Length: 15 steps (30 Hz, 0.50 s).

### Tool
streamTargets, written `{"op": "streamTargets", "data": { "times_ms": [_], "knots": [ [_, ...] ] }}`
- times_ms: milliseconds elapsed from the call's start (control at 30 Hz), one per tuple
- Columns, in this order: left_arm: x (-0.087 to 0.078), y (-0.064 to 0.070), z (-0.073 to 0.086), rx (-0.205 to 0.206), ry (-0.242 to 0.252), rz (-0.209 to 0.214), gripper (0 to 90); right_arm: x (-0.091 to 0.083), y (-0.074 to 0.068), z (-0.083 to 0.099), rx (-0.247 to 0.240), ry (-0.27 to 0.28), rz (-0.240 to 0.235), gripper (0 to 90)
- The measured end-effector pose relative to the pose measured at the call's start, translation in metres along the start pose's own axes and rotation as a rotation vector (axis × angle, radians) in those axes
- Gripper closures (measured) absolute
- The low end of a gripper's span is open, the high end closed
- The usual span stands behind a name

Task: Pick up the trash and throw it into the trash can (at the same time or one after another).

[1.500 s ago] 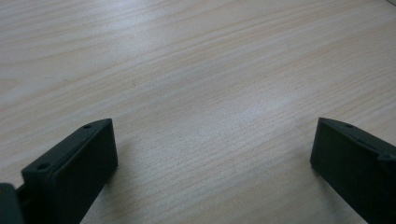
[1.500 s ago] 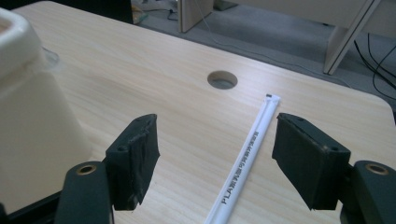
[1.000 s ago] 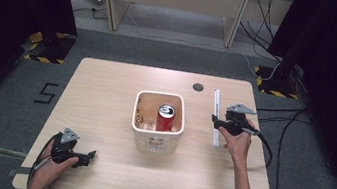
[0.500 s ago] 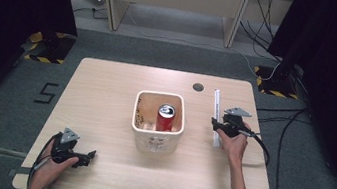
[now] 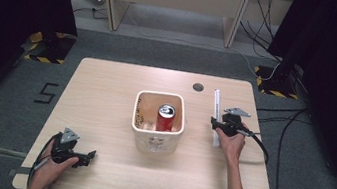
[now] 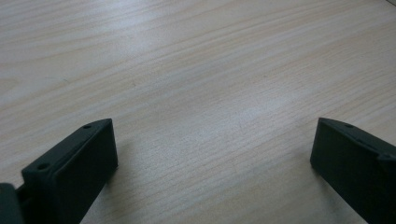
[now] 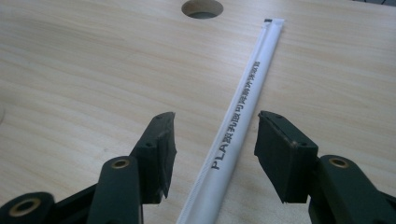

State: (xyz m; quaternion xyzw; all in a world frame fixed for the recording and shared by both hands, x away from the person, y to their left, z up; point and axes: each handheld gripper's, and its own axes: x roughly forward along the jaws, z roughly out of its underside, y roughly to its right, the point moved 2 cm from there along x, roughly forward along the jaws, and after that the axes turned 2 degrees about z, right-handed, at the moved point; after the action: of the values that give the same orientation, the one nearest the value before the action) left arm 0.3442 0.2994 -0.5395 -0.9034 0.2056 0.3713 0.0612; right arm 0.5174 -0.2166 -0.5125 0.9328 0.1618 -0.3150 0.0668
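At the near left corner of the table (image 5: 106,90), the left gripper (image 5: 88,156) is held low over bare wood, its jaws spread wide with nothing between them. At the middle of the table a white bin (image 5: 156,135) is seen, with a red can (image 5: 165,118) stood upright inside it. To the right of the bin, the paper-wrapped straw (image 7: 238,109) is found lying flat on the wood, its far end near a round hole (image 7: 202,8) in the tabletop, and the right gripper (image 7: 215,142) is held over it with its jaws parted on either side of the wrapper, neither jaw touching it.
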Motion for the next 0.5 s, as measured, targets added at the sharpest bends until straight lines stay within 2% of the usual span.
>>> {"op": "streamTargets", "data": {
  "times_ms": [67, 300, 500],
  "knots": [
    [0.0001, 0.0000, 0.0000, 0.000, 0.001, 0.000, 0.0, 0.0016, 0.0011, 0.0017, -0.006, -0.005, 0.012, 48.9],
    [0.0001, 0.0000, 0.0000, 0.000, 0.001, -0.001, 0.0, 0.0071, 0.0035, 0.0068, 0.009, -0.019, 0.007, 52.9],
    [0.0001, 0.0000, 0.0000, 0.000, 0.001, -0.001, 0.0, 0.0096, 0.0036, 0.0098, 0.003, -0.041, -0.005, 64.4]
  ]
}}
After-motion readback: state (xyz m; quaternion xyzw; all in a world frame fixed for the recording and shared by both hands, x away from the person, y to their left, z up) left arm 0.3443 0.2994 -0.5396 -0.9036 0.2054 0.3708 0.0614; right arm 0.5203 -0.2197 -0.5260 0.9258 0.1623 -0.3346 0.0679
